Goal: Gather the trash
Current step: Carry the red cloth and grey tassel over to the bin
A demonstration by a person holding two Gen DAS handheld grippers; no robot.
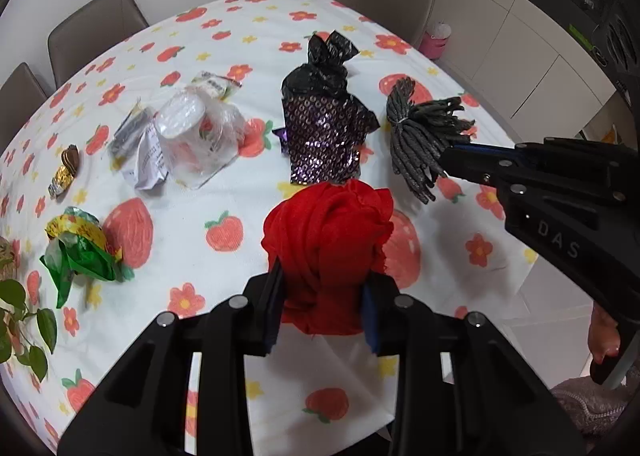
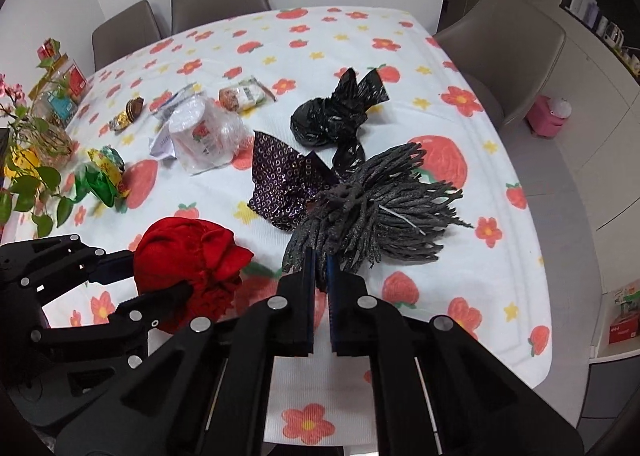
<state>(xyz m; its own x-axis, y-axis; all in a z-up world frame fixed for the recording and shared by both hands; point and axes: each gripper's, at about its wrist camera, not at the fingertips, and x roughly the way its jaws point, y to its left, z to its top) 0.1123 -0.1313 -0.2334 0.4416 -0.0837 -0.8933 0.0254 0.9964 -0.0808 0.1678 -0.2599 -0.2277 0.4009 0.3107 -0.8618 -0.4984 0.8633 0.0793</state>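
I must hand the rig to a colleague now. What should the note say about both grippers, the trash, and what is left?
Left gripper: shut on the red cloth bundle.
Right gripper: shut on the grey string bundle.
Both appear lifted off the table.
Left to collect: black bag, purple foil, clear plastic wrap, green wrapper, chocolate wrapper.
No bin in view.
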